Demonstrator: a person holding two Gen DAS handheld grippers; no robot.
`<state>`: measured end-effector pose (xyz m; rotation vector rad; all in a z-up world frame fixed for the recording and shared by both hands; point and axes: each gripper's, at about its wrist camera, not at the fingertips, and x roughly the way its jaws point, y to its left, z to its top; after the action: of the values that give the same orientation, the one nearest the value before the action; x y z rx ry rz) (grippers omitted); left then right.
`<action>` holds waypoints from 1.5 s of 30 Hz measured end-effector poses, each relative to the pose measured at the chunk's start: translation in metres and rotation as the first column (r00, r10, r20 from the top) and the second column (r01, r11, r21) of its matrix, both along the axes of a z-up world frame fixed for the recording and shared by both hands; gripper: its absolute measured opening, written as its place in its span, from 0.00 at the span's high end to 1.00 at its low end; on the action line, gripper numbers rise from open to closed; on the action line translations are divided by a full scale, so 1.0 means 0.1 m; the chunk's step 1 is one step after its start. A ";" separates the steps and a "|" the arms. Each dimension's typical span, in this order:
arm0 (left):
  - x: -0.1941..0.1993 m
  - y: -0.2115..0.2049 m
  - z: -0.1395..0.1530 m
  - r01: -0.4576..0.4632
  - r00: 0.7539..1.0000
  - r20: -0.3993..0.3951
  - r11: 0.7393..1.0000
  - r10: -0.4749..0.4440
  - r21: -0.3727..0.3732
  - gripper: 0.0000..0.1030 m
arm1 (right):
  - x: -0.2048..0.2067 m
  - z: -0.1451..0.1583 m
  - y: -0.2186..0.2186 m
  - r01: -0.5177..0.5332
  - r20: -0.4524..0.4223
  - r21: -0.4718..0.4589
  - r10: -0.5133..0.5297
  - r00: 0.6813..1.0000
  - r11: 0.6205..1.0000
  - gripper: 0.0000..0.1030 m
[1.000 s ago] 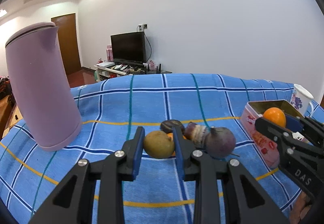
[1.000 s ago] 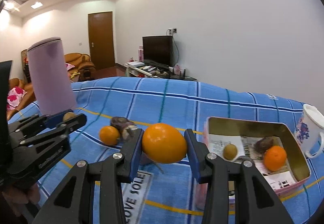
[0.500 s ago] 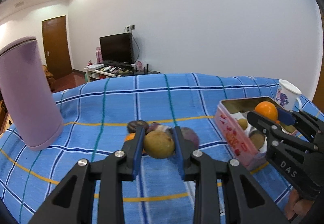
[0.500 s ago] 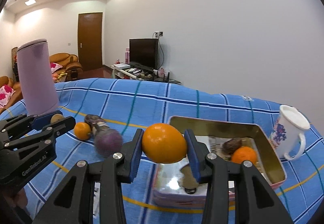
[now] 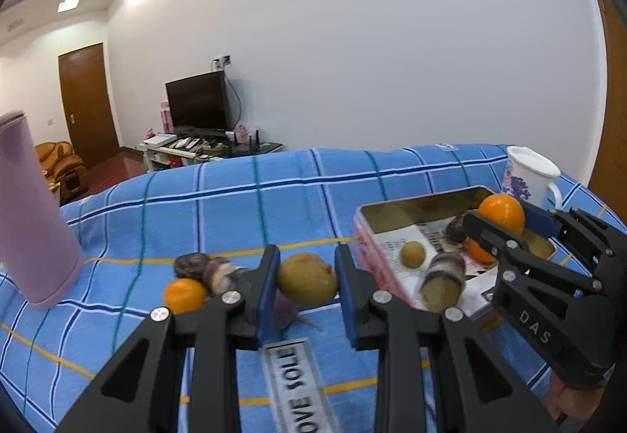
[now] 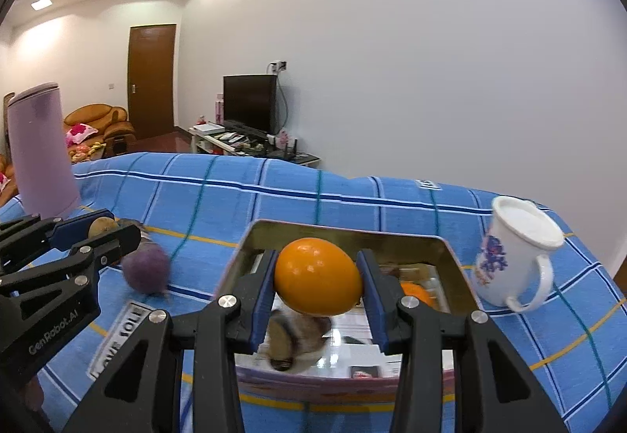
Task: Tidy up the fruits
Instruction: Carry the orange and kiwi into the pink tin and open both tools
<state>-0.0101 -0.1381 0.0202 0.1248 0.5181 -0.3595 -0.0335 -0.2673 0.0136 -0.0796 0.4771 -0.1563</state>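
Observation:
My left gripper is shut on a yellow-brown fruit and holds it above the blue cloth, left of the pink tin box. My right gripper is shut on a large orange and holds it over the tin box; it also shows in the left wrist view. The box holds a small round fruit, an orange and a dark fruit. A small orange, dark fruits and a purple fruit lie on the cloth.
A tall lilac jug stands at the left on the blue checked cloth. A white flowered mug stands right of the box. A white label strip lies on the cloth near me.
Both grippers have moved right with their fruit. The right gripper has carried the large orange from beside the box to above it. The left gripper has lifted its fruit from the pile.

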 end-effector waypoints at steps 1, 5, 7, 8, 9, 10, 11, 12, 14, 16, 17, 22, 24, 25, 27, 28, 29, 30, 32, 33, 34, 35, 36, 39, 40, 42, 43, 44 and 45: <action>0.00 -0.05 0.00 0.005 1.000 0.000 1.000 -0.005 0.002 0.71 | 0.00 0.01 -0.03 0.007 0.000 -0.002 -0.007 1.000 1.000 0.58; 0.01 -0.23 -0.01 0.021 1.000 -0.005 1.000 -0.021 0.006 0.71 | -0.01 0.02 -0.21 0.034 0.000 -0.003 -0.034 0.999 0.999 0.58; 0.02 -0.31 -0.01 0.026 1.000 -0.008 1.000 -0.026 0.007 0.71 | -0.01 0.02 -0.28 0.045 -0.002 -0.003 -0.045 0.999 0.999 0.58; 0.03 -0.35 -0.02 0.029 1.000 -0.008 1.000 -0.029 0.007 0.71 | -0.01 0.02 -0.33 0.051 -0.003 -0.004 -0.051 0.999 0.999 0.58; 0.04 -0.40 -0.01 0.031 0.999 -0.008 0.999 -0.031 0.007 0.71 | -0.02 0.02 -0.36 0.057 -0.003 -0.006 -0.057 0.998 0.998 0.58; 0.04 -0.44 -0.02 0.034 0.999 -0.007 0.999 -0.034 0.008 0.71 | -0.02 0.02 -0.41 0.065 -0.004 -0.009 -0.065 0.998 0.998 0.58; 0.04 -0.49 -0.02 0.037 0.999 -0.007 0.999 -0.037 0.009 0.71 | -0.02 0.02 -0.45 0.070 -0.004 -0.010 -0.070 0.998 0.998 0.58; 0.05 -0.52 -0.02 0.039 0.999 -0.007 0.999 -0.038 0.010 0.71 | -0.01 0.03 -0.47 0.073 -0.005 -0.010 -0.073 0.997 0.997 0.58; 0.07 -0.60 -0.03 0.043 0.999 -0.012 0.999 -0.043 0.010 0.71 | -0.02 0.03 -0.55 0.086 -0.008 -0.010 -0.086 0.996 0.996 0.58; 0.09 -0.64 -0.05 0.045 0.999 -0.017 0.999 -0.045 0.011 0.71 | -0.01 0.02 -0.63 0.096 -0.012 -0.005 -0.096 0.995 0.995 0.58; 0.10 -0.68 -0.06 0.044 0.999 -0.021 0.999 -0.043 0.013 0.71 | 0.00 0.02 -0.67 0.103 -0.016 -0.002 -0.103 0.995 0.995 0.58; 0.16 -0.82 -0.08 0.046 0.999 -0.030 0.999 -0.045 0.013 0.71 | 0.05 0.00 -0.78 0.124 -0.035 -0.005 -0.125 0.992 0.992 0.58; 0.18 -0.86 -0.09 0.046 0.998 -0.035 0.999 -0.046 0.015 0.71 | 0.09 -0.02 -0.83 0.135 -0.052 0.004 -0.134 0.990 0.991 0.58; 0.19 -0.88 -0.10 0.046 0.998 -0.041 0.999 -0.045 0.013 0.71 | 0.11 -0.03 -0.85 0.139 -0.059 0.009 -0.138 0.989 0.990 0.58; 0.21 -0.91 -0.12 0.045 0.998 -0.054 0.999 -0.044 0.006 0.71 | 0.16 -0.05 -0.89 0.140 -0.080 0.031 -0.138 0.987 0.990 0.58; 0.22 -0.92 -0.13 0.046 0.997 -0.061 0.999 -0.045 0.005 0.71 | 0.16 -0.06 -0.91 0.139 -0.089 0.042 -0.135 0.987 0.989 0.58; 0.24 -0.93 -0.15 0.049 0.997 -0.067 0.999 -0.048 0.005 0.71 | 0.19 -0.07 -0.93 0.135 -0.103 0.052 -0.129 0.986 0.989 0.58; 0.24 -0.94 -0.16 0.049 0.996 -0.070 0.999 -0.048 0.008 0.71 | 0.20 -0.08 -0.93 0.132 -0.109 0.056 -0.125 0.986 0.990 0.58; 0.27 -0.95 -0.18 0.050 0.996 -0.080 0.999 -0.049 0.013 0.71 | 0.22 -0.09 -0.94 0.126 -0.120 0.070 -0.117 0.986 0.990 0.58; 0.28 -0.96 -0.19 0.051 0.995 -0.085 0.999 -0.049 0.013 0.71 | 0.23 -0.11 -0.94 0.123 -0.125 0.075 -0.113 0.986 0.990 0.58; 0.29 -0.97 -0.20 0.052 0.995 -0.091 0.999 -0.050 0.014 0.71 | 0.25 -0.12 -0.94 0.116 -0.134 0.081 -0.105 0.985 0.990 0.58; 0.30 -0.97 -0.20 0.054 0.994 -0.097 0.998 -0.052 0.015 0.71 | 0.28 -0.14 -0.94 0.107 -0.148 0.092 -0.092 0.985 0.990 0.58; 0.30 -0.98 -0.20 0.057 0.994 -0.099 0.998 -0.055 0.015 0.71 | 0.29 -0.15 -0.94 0.102 -0.155 0.096 -0.086 0.984 0.990 0.58; 0.31 -1.01 -0.21 0.059 0.992 -0.109 0.998 -0.056 0.024 0.71 | 0.34 -0.17 -0.93 0.088 -0.181 0.102 -0.069 0.981 0.991 0.58; 0.32 -1.01 -0.22 0.060 0.992 -0.112 0.998 -0.057 0.023 0.71 | 0.34 -0.17 -0.93 0.089 -0.180 0.101 -0.069 0.981 0.991 0.58; 0.33 -1.02 -0.22 0.063 0.991 -0.119 0.998 -0.060 0.024 0.71 | 0.35 -0.17 -0.92 0.084 -0.180 0.103 -0.064 0.982 0.991 0.58; 0.33 -1.03 -0.23 0.065 0.991 -0.121 0.998 -0.061 0.026 0.71 | 0.35 -0.17 -0.92 0.082 -0.180 0.101 -0.063 0.982 0.991 0.58; 0.32 -1.04 -0.23 0.070 0.990 -0.122 0.997 -0.066 0.029 0.70 | 0.35 -0.17 -0.92 0.081 -0.179 0.101 -0.062 0.982 0.992 0.58; 0.33 -1.04 -0.23 0.075 0.990 -0.121 0.997 -0.070 0.032 0.70 | 0.35 -0.17 -0.92 0.078 -0.178 0.101 -0.060 0.982 0.992 0.58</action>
<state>0.0225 -0.2423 -0.0028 0.1580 0.6402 -0.4305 0.0016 -0.3590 -0.0037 0.0296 0.6629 -0.1923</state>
